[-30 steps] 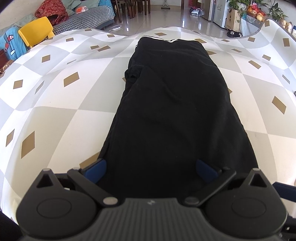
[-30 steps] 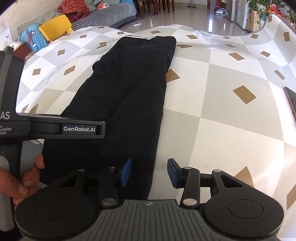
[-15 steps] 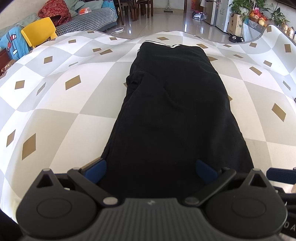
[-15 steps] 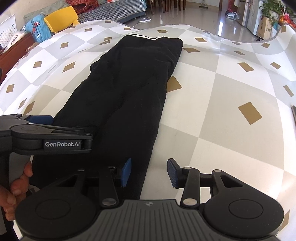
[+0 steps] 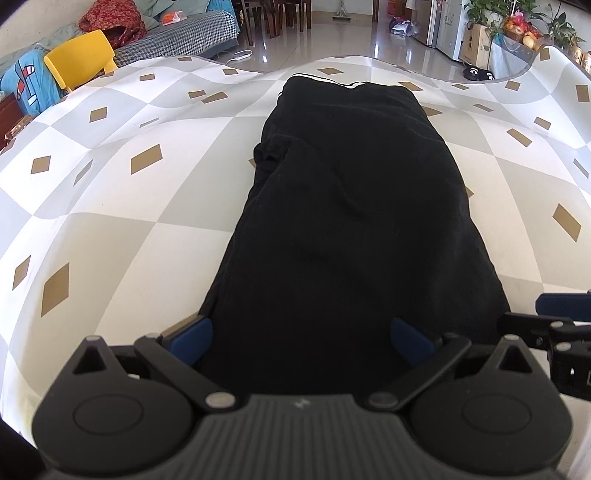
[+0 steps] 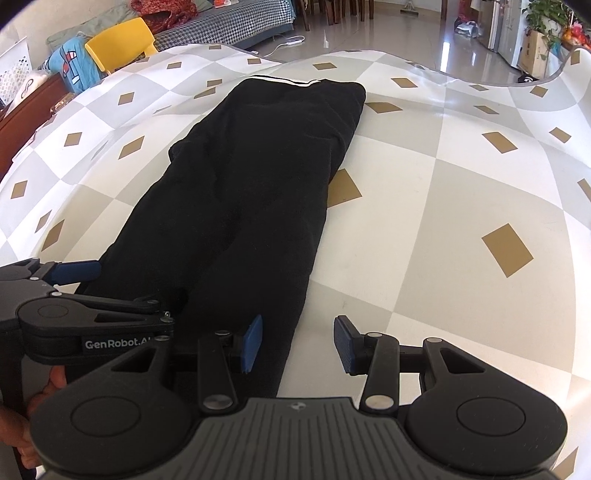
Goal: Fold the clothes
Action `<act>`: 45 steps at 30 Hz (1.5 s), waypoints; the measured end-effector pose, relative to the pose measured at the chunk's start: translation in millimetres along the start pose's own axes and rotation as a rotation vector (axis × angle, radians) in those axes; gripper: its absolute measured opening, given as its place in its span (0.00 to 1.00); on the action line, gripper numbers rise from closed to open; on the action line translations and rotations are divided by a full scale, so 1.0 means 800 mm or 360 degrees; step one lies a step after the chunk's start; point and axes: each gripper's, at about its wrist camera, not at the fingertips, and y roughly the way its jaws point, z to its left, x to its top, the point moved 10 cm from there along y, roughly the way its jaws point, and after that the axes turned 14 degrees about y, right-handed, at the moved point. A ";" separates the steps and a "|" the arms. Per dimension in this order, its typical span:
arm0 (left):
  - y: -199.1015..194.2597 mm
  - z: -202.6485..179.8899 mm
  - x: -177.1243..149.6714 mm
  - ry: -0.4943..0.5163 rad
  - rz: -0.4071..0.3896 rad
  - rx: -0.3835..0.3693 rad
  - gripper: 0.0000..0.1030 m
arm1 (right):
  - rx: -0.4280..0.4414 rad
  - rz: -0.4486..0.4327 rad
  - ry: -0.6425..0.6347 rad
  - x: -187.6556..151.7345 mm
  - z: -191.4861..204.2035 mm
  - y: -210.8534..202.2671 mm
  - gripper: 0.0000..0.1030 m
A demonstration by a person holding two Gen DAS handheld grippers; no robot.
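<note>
A long black garment (image 5: 351, 221) with a white stripe at its far end lies lengthwise on the checkered tablecloth (image 5: 110, 229); it also shows in the right wrist view (image 6: 251, 192). My left gripper (image 5: 301, 338) is wide open, its blue pads astride the garment's near end. My right gripper (image 6: 297, 343) is open at the garment's near right edge, left pad over the cloth, right pad over bare tablecloth (image 6: 461, 221). The left gripper (image 6: 74, 295) shows at the left in the right wrist view. The right gripper's blue finger (image 5: 557, 302) shows at the right edge of the left wrist view.
A yellow chair (image 5: 79, 55) and a sofa with clothes (image 5: 177, 33) stand beyond the table's far left. Cabinets, plants and boxes (image 5: 491, 33) stand at the far right on a shiny floor.
Both grippers have moved forward and lower along the garment's near end and drawn closer together. Both stay open.
</note>
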 end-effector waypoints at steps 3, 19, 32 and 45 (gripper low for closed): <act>0.001 0.000 0.000 -0.0005 0.0000 -0.0001 1.00 | 0.0004 -0.0016 0.0001 0.008 0.001 0.003 0.40; 0.003 0.000 -0.002 -0.0018 0.0005 -0.0007 1.00 | 0.0061 -0.0104 0.0178 0.048 0.000 0.019 0.40; 0.004 0.001 -0.003 -0.0020 -0.0003 -0.0009 1.00 | 0.0080 -0.0138 0.0139 0.058 0.023 0.031 0.41; 0.005 0.002 -0.002 -0.0011 -0.0017 -0.0017 1.00 | 0.0131 -0.0176 0.0152 0.088 0.053 0.059 0.41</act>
